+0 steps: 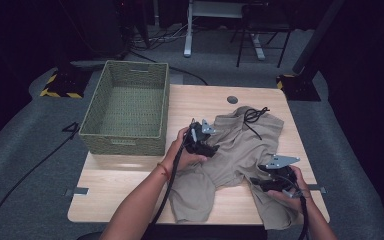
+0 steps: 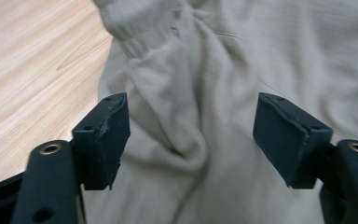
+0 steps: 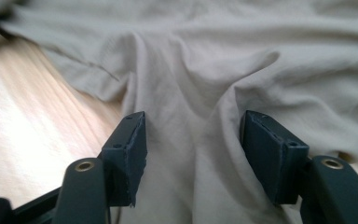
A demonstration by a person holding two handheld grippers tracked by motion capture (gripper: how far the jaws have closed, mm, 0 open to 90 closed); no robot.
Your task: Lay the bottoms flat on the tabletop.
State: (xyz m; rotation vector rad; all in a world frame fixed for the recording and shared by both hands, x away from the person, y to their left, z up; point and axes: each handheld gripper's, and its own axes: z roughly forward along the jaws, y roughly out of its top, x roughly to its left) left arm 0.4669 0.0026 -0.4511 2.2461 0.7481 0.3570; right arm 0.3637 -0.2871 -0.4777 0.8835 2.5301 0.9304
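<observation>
The beige garment [image 1: 235, 150] lies crumpled on the right half of the wooden table [image 1: 130, 190], one leg or sleeve trailing toward the near edge at about 7 o'clock and a black drawstring [image 1: 254, 116] curled on its far end at about 1 o'clock. In the left gripper view the cloth [image 2: 200, 93] spreads under and ahead of the jaws, a raised fold running up between them; the jaws stand wide apart and neither pad presses the fabric. The left gripper [image 1: 202, 140] sits over the garment's left edge, at about 9 o'clock from its middle. In the right gripper view a ridge of fabric [image 3: 200, 102] rises between the jaws, which are parted with the cloth loose between them, not pinched. The right gripper [image 1: 275, 181] rests at the garment's near right corner, about 4 o'clock. A woven green basket [image 1: 125, 105] stands on the table's left side, at 10 o'clock from the garment, just apart from it.
</observation>
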